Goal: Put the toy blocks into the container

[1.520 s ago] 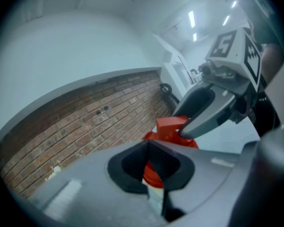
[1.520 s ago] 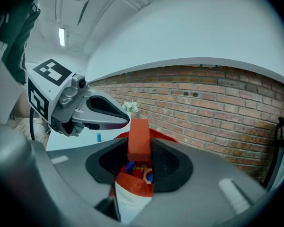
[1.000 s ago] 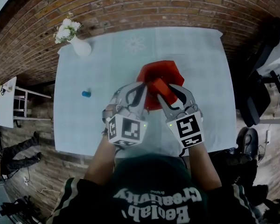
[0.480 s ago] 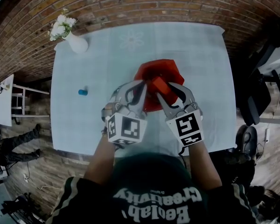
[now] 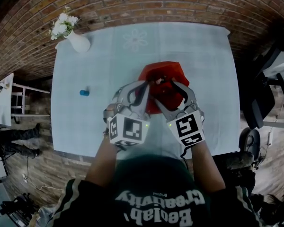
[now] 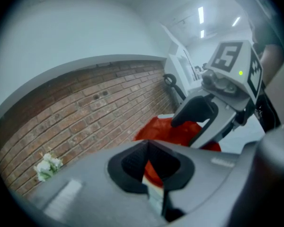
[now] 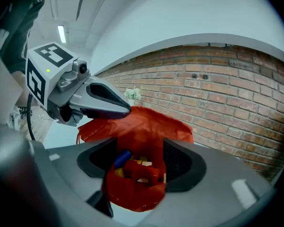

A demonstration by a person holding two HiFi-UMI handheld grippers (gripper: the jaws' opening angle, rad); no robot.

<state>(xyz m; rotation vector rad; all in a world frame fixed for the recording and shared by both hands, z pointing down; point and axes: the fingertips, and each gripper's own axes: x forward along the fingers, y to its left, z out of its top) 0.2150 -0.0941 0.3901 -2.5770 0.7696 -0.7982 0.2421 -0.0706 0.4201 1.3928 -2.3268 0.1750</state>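
Observation:
A red mesh bag [image 5: 166, 74] lies open on the pale blue table [image 5: 109, 65]. My left gripper [image 5: 143, 87] is shut on the bag's left rim; the right gripper view shows that pinch [image 7: 125, 111]. My right gripper [image 5: 165, 86] hangs over the bag's mouth. Its jaws have just been opening and now stand wide, with nothing pressed between the pads. Below them in the bag [image 7: 132, 193] lie a red block [image 7: 141, 168], a blue one [image 7: 122, 157] and yellow ones. A small blue block [image 5: 84, 92] sits alone on the table at the left.
A white vase of white flowers [image 5: 78, 42] stands at the table's far left corner. A brick wall [image 5: 142, 4] runs behind the table. A dark chair [image 5: 260, 98] stands off the right edge.
The right gripper's jaws have opened, and the red block they held now lies in the bag. Both grippers have sunk slightly toward the bag.

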